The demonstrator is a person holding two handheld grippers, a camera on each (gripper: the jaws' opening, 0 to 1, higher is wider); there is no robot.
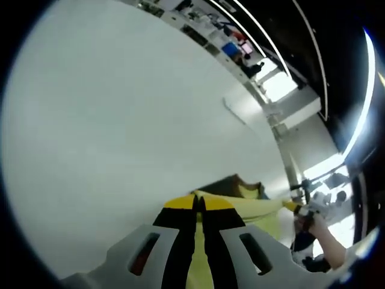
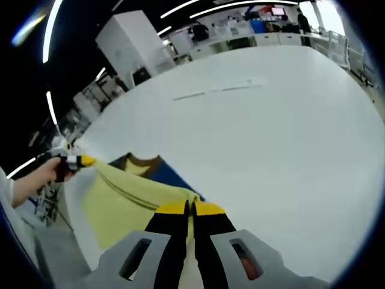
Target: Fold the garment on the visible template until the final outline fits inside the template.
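Note:
A yellow garment with a dark collar hangs stretched between my two grippers above the white table. My left gripper is shut on one edge of the cloth. In the same view my right gripper pinches the far corner, with a hand behind it. In the right gripper view my right gripper is shut on the yellow garment. My left gripper holds the other end at the left. A dark blue sheet, likely the template, lies under the garment beside the collar.
The white table spreads wide beyond the garment. A thin strip of tape lies on its far part, seen too as the strip. Shelves, desks and people stand past the table's far edge. A sleeve shows at the left.

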